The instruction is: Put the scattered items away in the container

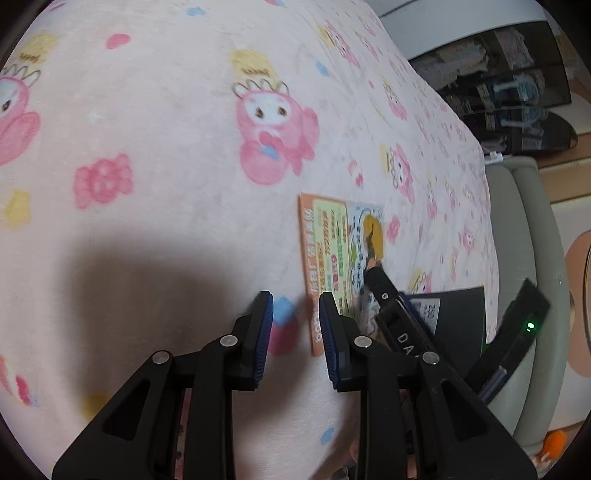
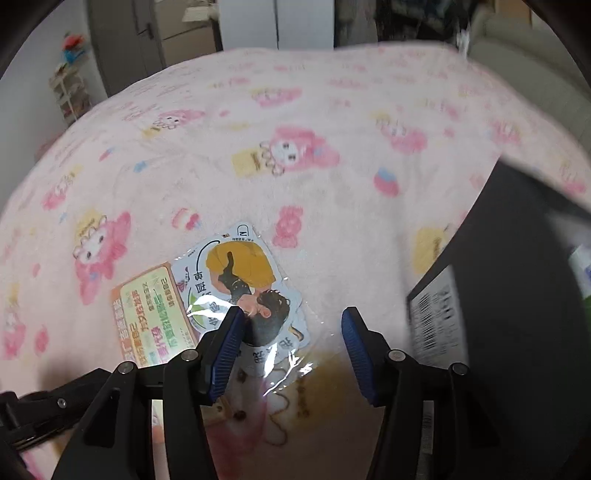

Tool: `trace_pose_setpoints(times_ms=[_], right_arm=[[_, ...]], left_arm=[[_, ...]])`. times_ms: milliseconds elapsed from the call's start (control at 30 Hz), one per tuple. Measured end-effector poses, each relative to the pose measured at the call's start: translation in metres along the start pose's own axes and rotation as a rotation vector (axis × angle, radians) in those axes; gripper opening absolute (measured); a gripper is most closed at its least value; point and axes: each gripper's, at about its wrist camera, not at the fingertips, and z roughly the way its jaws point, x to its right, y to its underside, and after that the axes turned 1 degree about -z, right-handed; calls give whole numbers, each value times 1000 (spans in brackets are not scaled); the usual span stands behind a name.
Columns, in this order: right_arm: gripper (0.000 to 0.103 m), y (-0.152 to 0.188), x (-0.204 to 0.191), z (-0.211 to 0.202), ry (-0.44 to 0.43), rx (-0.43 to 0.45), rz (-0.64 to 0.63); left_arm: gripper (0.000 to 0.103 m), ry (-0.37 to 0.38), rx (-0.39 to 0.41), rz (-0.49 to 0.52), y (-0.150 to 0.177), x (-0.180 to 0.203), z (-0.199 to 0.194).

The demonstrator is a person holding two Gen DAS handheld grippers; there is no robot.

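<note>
An orange leaflet (image 1: 327, 254) lies on the pink cartoon blanket (image 1: 166, 147), with a clear-sleeved sticker (image 1: 369, 236) of a figure in a yellow top overlapping its right side. My left gripper (image 1: 295, 314) is open and empty, hovering just above the leaflet's near edge. In the right wrist view the sticker (image 2: 243, 273) and leaflet (image 2: 151, 310) lie ahead on the blanket (image 2: 332, 110). My right gripper (image 2: 291, 332) is open over the sticker's near end, holding nothing. A black box (image 2: 517, 295) with a barcode label sits at the right; it also shows in the left wrist view (image 1: 458, 310).
The right gripper's black body (image 1: 399, 317) reaches over the leaflet in the left wrist view. The bed's grey padded edge (image 1: 532, 258) runs along the right. A dark glass cabinet (image 1: 517, 81) stands beyond. Doors (image 2: 184, 29) and a small shelf (image 2: 72, 92) lie past the bed.
</note>
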Motion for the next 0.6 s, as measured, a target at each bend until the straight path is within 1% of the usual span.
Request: trace_pose_setpoints(times_ms=[133,333,400,500,533,600], right_arm=[[53,-3,4,9,-40,-32,27],[53,18,-8,-11,-202,-92,-2],[53,23,-13,-19,-218,-96,-19],[53,22,-15,-26,-194,-62,-22],[53,20,-14,-28,-172,-41,-24],[53,17,-12,-23,-152,-38,-21]], left_arm=[[25,2,18,-9,-2,0,-1],[25,-15,38,-8,-2,-2,-8],[25,-19,56,-19,-3,-4,-12],[25,-22,83,-32,-5,-6,-16],[25,-25,87,-32,-6,-7,-15],[25,-37,94,-27,-7,-7,-11]])
